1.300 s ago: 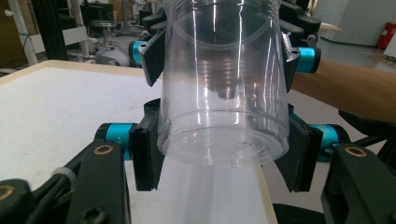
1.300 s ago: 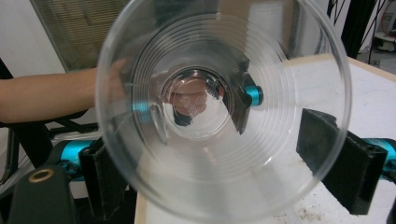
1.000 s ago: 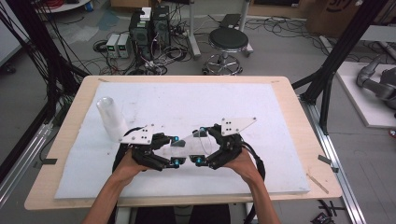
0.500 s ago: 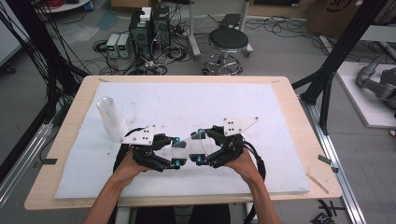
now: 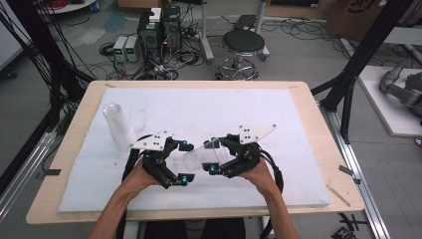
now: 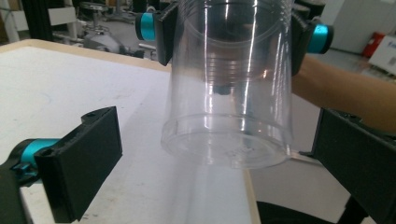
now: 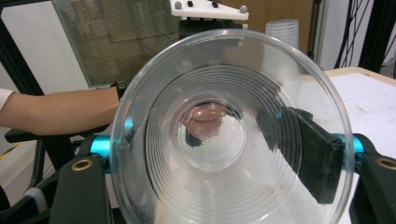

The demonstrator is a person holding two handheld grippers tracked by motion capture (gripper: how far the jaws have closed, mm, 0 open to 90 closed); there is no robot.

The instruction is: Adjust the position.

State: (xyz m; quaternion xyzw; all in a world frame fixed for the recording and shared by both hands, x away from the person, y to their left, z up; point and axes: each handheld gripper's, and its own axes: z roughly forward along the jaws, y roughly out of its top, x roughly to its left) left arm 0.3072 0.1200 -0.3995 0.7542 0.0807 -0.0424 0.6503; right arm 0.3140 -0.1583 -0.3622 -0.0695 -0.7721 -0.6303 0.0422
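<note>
Right gripper: clamped on a clear plastic cup; its jaws have just been closing, and the cup is gripped between them near its rim.
Cup: held lying on its side just above the white mat, between the two grippers; its open mouth is turned toward the right gripper, its base toward the left one.
Left gripper: released, its jaws having just been opening; they are spread wide on either side of the cup's base and appear not to touch it, though the clear plastic makes this hard to judge.
Stack of cups: seen standing on the mat, beyond the left gripper.
Table: a pale wooden top, covered by the mat.
</note>
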